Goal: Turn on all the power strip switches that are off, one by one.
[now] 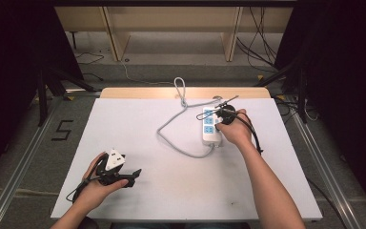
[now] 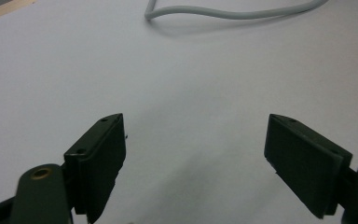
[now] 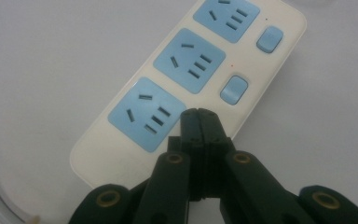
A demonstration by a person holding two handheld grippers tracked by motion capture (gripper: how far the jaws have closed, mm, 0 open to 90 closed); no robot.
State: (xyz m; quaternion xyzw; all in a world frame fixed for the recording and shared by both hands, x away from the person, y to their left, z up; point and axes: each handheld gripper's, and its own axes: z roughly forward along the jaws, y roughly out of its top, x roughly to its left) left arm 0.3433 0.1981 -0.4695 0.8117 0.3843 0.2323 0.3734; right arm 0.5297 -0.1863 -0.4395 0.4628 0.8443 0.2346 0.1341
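over the power strip, right claw pressed together (far end cropped), left claw apart

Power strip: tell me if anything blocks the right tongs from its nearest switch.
Nothing visible does. The right tongs, shut, hang over the power strip beside the nearest blue switch, with only bare white casing between.

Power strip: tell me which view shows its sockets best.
Right gripper view. The power strip lies close below the shut right gripper, blue sockets and switches sharp. The high view shows it small, partly behind the hand; the left gripper view catches its grey cable.
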